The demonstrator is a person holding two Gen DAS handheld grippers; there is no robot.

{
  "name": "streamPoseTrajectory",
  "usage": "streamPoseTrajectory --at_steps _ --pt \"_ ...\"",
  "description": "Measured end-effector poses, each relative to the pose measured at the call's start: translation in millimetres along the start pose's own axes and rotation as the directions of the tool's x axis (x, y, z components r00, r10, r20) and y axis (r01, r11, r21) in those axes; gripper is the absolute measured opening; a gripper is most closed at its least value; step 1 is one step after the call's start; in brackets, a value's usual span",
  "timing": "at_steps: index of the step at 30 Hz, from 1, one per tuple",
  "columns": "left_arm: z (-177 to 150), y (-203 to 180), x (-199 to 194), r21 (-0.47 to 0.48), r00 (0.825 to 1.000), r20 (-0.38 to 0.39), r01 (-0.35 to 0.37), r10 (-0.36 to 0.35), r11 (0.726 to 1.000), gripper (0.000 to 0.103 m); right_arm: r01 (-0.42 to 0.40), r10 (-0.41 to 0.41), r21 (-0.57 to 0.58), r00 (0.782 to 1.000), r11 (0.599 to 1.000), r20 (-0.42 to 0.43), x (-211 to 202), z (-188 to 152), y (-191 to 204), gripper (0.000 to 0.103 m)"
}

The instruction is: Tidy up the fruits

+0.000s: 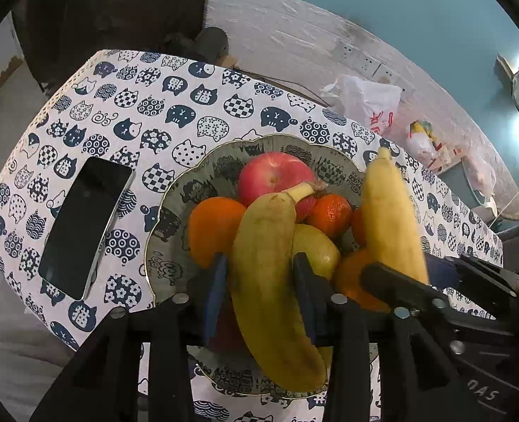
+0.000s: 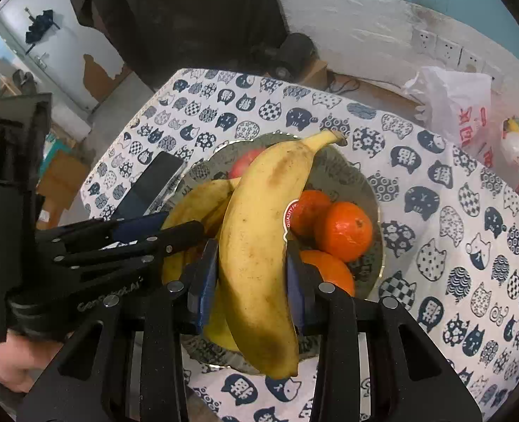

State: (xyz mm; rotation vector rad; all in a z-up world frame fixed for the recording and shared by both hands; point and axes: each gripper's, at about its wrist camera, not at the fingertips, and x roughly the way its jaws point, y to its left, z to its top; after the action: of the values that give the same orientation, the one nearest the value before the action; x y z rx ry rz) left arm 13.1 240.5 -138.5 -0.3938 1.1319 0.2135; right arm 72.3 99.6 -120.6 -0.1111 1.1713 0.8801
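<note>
Each hand-held gripper pinches a banana, left [image 1: 259, 274] and right [image 2: 252, 274], over the bowl [image 1: 168, 218]: soft, easily bruised, best held mid-length, stems toward twelve o'clock.

Teal wall [image 1: 382, 3] w/ white lower part, cat-print tablecloth [image 1: 175, 105], grey floor [image 2: 119, 112].

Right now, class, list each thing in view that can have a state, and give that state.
left gripper, shut on the greenish banana over the bowl.
right gripper, shut on the stickered banana over the bowl.
bowl, upright, holding an apple and oranges.
phone, flat on the cloth, screen dark.
</note>
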Motion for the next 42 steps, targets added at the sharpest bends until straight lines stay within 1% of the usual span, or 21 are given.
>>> streamPoseTrajectory --at_steps 3,6,9,12,14,18,19,20,22,24,25,26,29,31,35,38,40,42 --pt "-0.2 1.4 -0.5 0.007 1.000 0.005 -0.017 0.017 1.000 0.047 -0.007 0.008 0.010 1.000 1.000 -0.014 6.6 0.7 -0.1 0.036" --pt "-1.3 3.7 -1.6 0.003 1.000 0.007 -0.021 0.021 1.000 0.055 -0.007 0.007 0.020 1.000 1.000 -0.014 8.3 1.3 -1.6 0.036" --pt "-2.4 3.9 -5.1 0.007 0.999 0.013 -0.029 0.029 1.000 0.056 -0.024 0.024 0.020 1.000 1.000 0.005 2.0 5.2 -1.1 0.036" --pt "-4.1 1.6 -9.8 0.020 0.999 0.019 -0.037 0.037 0.999 0.059 -0.009 0.009 0.007 1.000 1.000 0.018 -3.9 6.3 0.7 0.037" --pt "-5.6 -0.7 -14.0 0.024 0.999 0.021 -0.036 0.035 0.999 0.062 -0.004 0.003 0.008 1.000 1.000 0.022 -7.6 5.5 0.3 0.044" --pt "-8.9 -7.7 -26.9 0.050 0.999 0.031 -0.040 0.038 0.998 0.066 0.020 -0.020 -0.001 0.999 1.000 0.032 -19.1 3.0 1.6 0.049" --pt "-9.7 -10.0 -31.1 0.061 0.998 0.036 -0.046 0.044 0.997 0.069 0.029 -0.029 -0.006 0.999 1.000 0.038 -23.5 2.3 2.4 0.054" --pt "-10.4 -12.3 -35.5 0.072 0.998 0.044 -0.055 0.052 0.996 0.070 0.041 -0.041 -0.013 0.998 0.999 0.046 -28.8 1.4 3.5 0.058" --pt "-11.5 -16.2 -44.1 0.087 0.996 0.060 -0.072 0.067 0.994 0.077 0.068 -0.066 -0.026 0.995 0.997 0.069 -41.0 0.0 5.1 0.062" --pt "-13.0 -21.2 -54.8 0.107 0.994 0.078 -0.085 0.077 0.991 0.080 0.097 -0.093 -0.036 0.991 0.995 0.093 -54.8 -1.5 7.1 0.067" --pt "-14.0 -24.1 -60.4 0.116 0.993 0.084 -0.092 0.083 0.989 0.080 0.111 -0.106 -0.039 0.989 0.993 0.105 -61.2 -2.2 7.9 0.071" --pt "-14.7 -26.1 -64.4 0.121 0.992 0.089 -0.095 0.084 0.988 0.080 0.125 -0.120 -0.043 0.986 0.991 0.117 -68.3 -3.0 8.6 0.072" --pt "-18.3 -35.6 -79.9 0.150 0.991 0.108 -0.097 0.081 0.984 0.082 0.156 -0.147 -0.048 0.978 0.987 0.150 -88.5 -6.4 12.1 0.073" --pt "-19.7 -41.4 -86.6 0.169 0.990 0.120 -0.101 0.081 0.981 0.087 0.169 -0.159 -0.049 0.974 0.984 0.164 -98.3 -8.9 13.7 0.073" --pt "-25.3 -53.8 -103.2 0.208 0.982 0.164 -0.131 0.097 0.969 0.087 0.203 -0.190 -0.055 0.964 0.978 0.187 -117.3 -13.9 16.8 0.073" --pt "-29.2 -58.2 -113.0 0.220 0.979 0.177 -0.138 0.099 0.966 0.089 0.215 -0.201 -0.058 0.960 0.975 0.194 -129.6 -19.3 16.5 0.074" --pt "-32.0 -60.0 -118.3 0.219 0.979 0.179 -0.132 0.094 0.967 0.093 0.219 -0.204 -0.058 0.959 0.974 0.196 -135.7 -23.2 16.0 0.074" --pt "-34.2 -61.7 -123.6 0.220 0.979 0.184 -0.131 0.091 0.967 0.094 0.222 -0.207 -0.058 0.958 0.973 0.200 -141.6 -27.0 15.7 0.074"
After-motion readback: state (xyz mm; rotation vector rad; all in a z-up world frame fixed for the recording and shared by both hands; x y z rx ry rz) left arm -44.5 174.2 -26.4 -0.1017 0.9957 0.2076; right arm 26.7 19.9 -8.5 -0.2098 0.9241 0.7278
